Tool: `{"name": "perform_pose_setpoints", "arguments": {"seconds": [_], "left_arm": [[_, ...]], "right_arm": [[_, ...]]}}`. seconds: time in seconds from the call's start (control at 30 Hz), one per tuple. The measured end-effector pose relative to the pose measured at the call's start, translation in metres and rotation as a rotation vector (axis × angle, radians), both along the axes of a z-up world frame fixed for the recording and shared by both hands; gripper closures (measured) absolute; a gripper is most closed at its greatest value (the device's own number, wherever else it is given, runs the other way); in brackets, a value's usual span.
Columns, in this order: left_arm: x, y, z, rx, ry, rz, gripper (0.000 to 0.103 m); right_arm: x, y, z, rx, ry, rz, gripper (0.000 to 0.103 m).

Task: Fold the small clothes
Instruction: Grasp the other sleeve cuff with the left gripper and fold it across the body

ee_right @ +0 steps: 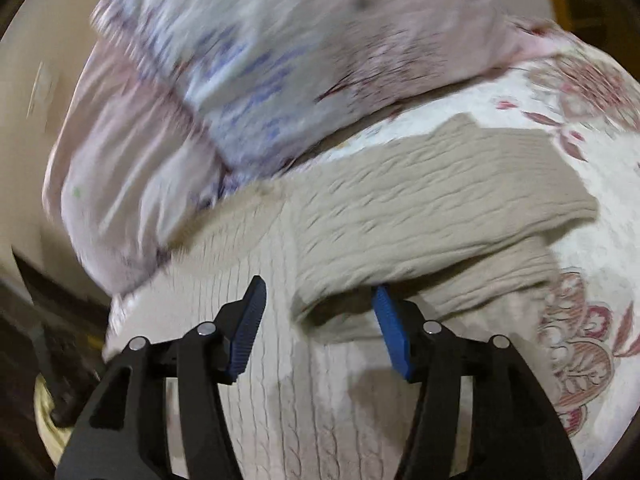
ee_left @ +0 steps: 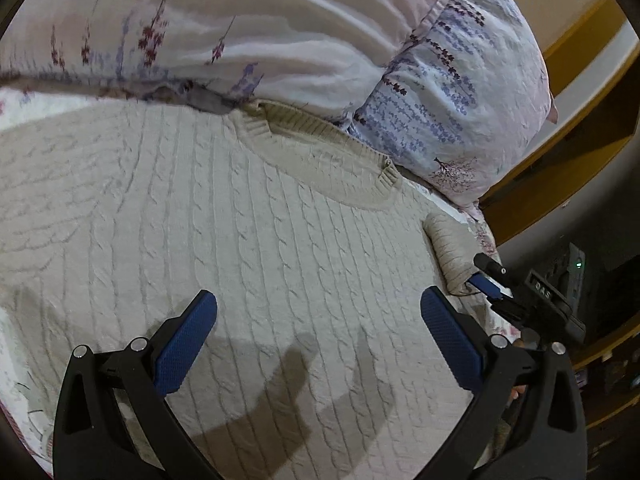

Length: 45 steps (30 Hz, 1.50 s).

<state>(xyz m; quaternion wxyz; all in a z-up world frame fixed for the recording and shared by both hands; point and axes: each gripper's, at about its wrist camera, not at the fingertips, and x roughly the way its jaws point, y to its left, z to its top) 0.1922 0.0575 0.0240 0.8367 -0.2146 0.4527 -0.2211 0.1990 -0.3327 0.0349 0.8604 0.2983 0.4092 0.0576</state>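
Observation:
A cream cable-knit sweater (ee_left: 248, 240) lies flat on the bed, its ribbed neck (ee_left: 320, 148) toward the pillows. My left gripper (ee_left: 318, 320) is open and empty, hovering over the sweater's body. In the right wrist view, which is blurred, the sweater (ee_right: 280, 360) has a sleeve (ee_right: 420, 216) folded across it. My right gripper (ee_right: 320, 320) is open, with its right finger (ee_right: 390, 324) under the folded sleeve's edge. The right gripper also shows in the left wrist view (ee_left: 504, 284) at the sweater's right edge by the sleeve (ee_left: 452, 248).
Floral pillows (ee_left: 460, 92) and a pale duvet (ee_left: 240, 20) lie just beyond the sweater's neck. A floral bedspread (ee_right: 580, 340) lies under the sweater. The bed's edge and a wooden frame (ee_left: 560, 184) are on the right of the left wrist view.

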Motion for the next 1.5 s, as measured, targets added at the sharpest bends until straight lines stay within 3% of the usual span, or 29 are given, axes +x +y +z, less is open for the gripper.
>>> {"name": "perform_pose_setpoints", "arguments": {"seconds": [0.07,0.17,0.2,0.23,0.33,0.4,0.47,0.5,0.6,0.67,0.73,0.87,1.0,1.1,1.13,1.17,1.23,1.4,1.43,1.47,1.5], "left_arm": [[0.001,0.001,-0.001,-0.023,0.009,-0.007,0.001],[0.002,0.003,0.0,-0.057,0.016,-0.016,0.003],[0.002,0.004,-0.001,-0.067,0.02,-0.016,0.005],[0.002,0.005,-0.001,-0.076,0.024,-0.016,0.008],[0.003,0.01,-0.004,-0.121,0.045,-0.008,0.014],[0.002,0.013,-0.007,-0.147,0.055,0.0,0.017],[0.003,0.015,-0.01,-0.185,0.07,0.003,0.019],[0.003,0.015,-0.011,-0.206,0.079,0.002,0.02],[0.002,0.013,-0.015,-0.247,0.099,0.002,0.021],[0.003,0.011,-0.017,-0.262,0.114,-0.001,0.023],[0.003,0.01,-0.019,-0.277,0.129,0.002,0.024],[0.01,0.005,-0.022,-0.302,0.167,0.011,0.028],[0.016,0.008,-0.027,-0.317,0.199,0.076,0.034],[0.022,0.013,-0.033,-0.328,0.215,0.129,0.049],[0.025,0.013,-0.035,-0.32,0.215,0.134,0.059],[0.028,0.012,-0.036,-0.307,0.212,0.135,0.066],[0.035,0.007,-0.038,-0.271,0.199,0.125,0.092],[0.041,0.011,-0.017,-0.218,0.095,0.1,0.096],[0.041,0.014,-0.009,-0.199,0.061,0.101,0.096],[0.039,0.017,-0.004,-0.171,0.037,0.104,0.096],[0.038,0.021,0.0,-0.134,0.018,0.112,0.096]], "right_arm": [[0.0,-0.015,-0.003,0.036,0.019,-0.067,0.05],[0.006,-0.037,-0.011,0.065,0.062,-0.191,0.072],[0.011,-0.041,-0.01,0.043,0.076,-0.225,0.083],[0.014,-0.04,-0.008,0.004,0.081,-0.244,0.088],[0.017,-0.014,0.018,-0.213,0.012,-0.248,0.092],[0.013,0.03,0.043,-0.356,-0.116,-0.147,0.092],[0.013,0.068,0.052,-0.422,-0.192,-0.014,0.091],[0.012,0.098,0.052,-0.451,-0.214,0.123,0.087],[0.011,0.163,0.026,-0.471,-0.168,0.433,0.072],[0.009,0.185,0.008,-0.492,-0.126,0.52,0.069],[0.005,0.184,-0.004,-0.457,-0.087,0.532,0.065],[-0.007,0.142,-0.002,-0.294,-0.041,0.444,0.048],[-0.026,0.078,-0.006,-0.137,0.055,0.264,0.048],[-0.039,0.025,-0.021,0.011,0.119,0.088,0.048],[-0.039,0.014,-0.023,0.034,0.127,0.037,0.048],[-0.042,-0.002,-0.026,0.057,0.131,-0.029,0.052],[-0.043,-0.019,-0.031,0.104,0.123,-0.091,0.056],[-0.037,-0.037,-0.032,0.116,0.092,-0.219,0.064],[-0.036,-0.037,-0.032,0.107,0.088,-0.224,0.07],[-0.032,-0.035,-0.03,0.094,0.085,-0.226,0.087],[-0.029,-0.032,-0.029,0.079,0.079,-0.213,0.092]]}}
